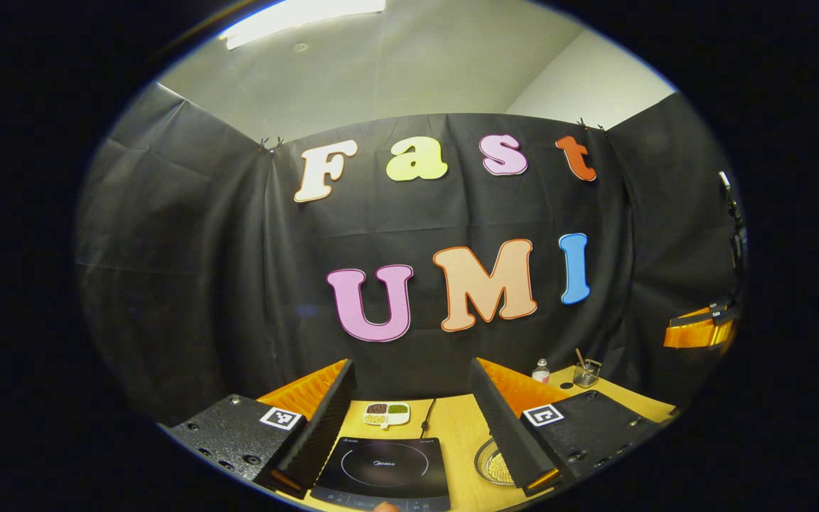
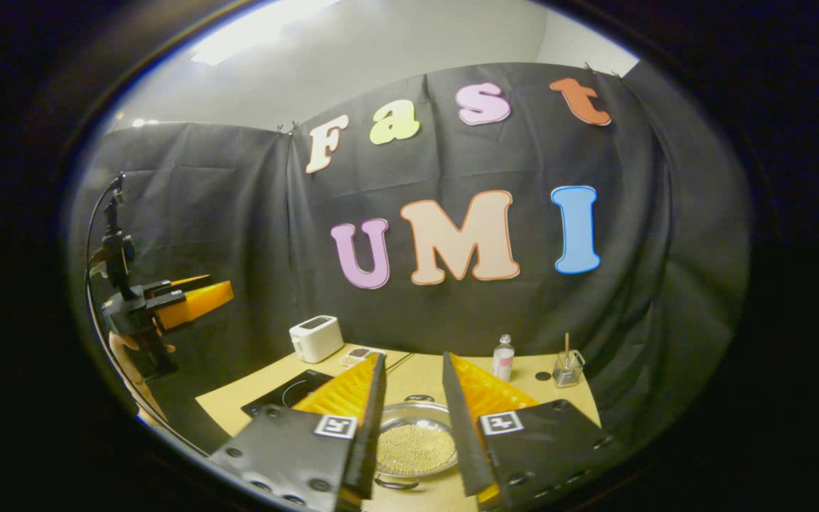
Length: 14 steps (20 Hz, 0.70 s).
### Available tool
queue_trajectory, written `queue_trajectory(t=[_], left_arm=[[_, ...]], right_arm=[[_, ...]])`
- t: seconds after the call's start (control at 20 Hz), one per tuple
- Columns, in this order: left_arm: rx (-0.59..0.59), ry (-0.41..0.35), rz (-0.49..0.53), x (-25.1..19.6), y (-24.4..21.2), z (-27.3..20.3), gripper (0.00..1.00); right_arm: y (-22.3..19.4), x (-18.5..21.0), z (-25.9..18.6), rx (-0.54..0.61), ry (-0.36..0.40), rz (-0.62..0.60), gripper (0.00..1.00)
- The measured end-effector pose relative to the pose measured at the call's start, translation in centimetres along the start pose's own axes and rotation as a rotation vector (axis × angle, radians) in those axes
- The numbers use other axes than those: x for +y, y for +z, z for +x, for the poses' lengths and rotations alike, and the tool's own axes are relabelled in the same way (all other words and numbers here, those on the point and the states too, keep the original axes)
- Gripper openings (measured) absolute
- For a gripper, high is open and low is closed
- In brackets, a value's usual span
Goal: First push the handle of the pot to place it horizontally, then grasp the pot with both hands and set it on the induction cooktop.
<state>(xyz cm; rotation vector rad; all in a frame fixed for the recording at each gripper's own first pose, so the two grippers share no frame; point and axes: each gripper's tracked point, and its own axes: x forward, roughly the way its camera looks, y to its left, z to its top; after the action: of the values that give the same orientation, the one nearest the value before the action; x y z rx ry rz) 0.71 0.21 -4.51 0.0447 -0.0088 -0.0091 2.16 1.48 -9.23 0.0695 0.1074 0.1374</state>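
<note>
I am holding both grippers open above the table [image 2: 416,380]. The pot [image 2: 415,446], filled with small grains, is sitting below my right gripper [image 2: 413,434], right of the induction cooktop [image 1: 384,466]. It is probably heavy and slippery; I am planning to grip the rim handles.

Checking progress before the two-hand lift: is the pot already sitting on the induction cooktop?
No. In the left gripper view the induction cooktop has a bare surface, and the pot sits on the table beside it.
</note>
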Motion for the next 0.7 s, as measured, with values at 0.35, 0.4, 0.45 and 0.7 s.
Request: queue_trajectory(t=[0.35,0.4,0.45,0.7], left_arm=[[0.0,0.005,-0.001,0.2,-1.1,-0.9,0.96],[0.003,0.002,0.0,0.1,-1.3,-0.9,0.96],[0.005,0.002,-0.004,0.1,-1.7,-0.9,0.96],[0.013,-0.004,-0.033,-0.1,-3.0,-0.8,0.96]], right_arm=[[-6.7,2.1,-0.4,0.07,0.1,0.012,0.05],[-7.9,2.7,-0.6,0.078,0.122,0.02,0.02],[-9.0,3.3,-0.6,0.086,0.143,0.028,0.0],[-15.1,4.6,-0.5,0.131,0.179,0.029,0.05]])
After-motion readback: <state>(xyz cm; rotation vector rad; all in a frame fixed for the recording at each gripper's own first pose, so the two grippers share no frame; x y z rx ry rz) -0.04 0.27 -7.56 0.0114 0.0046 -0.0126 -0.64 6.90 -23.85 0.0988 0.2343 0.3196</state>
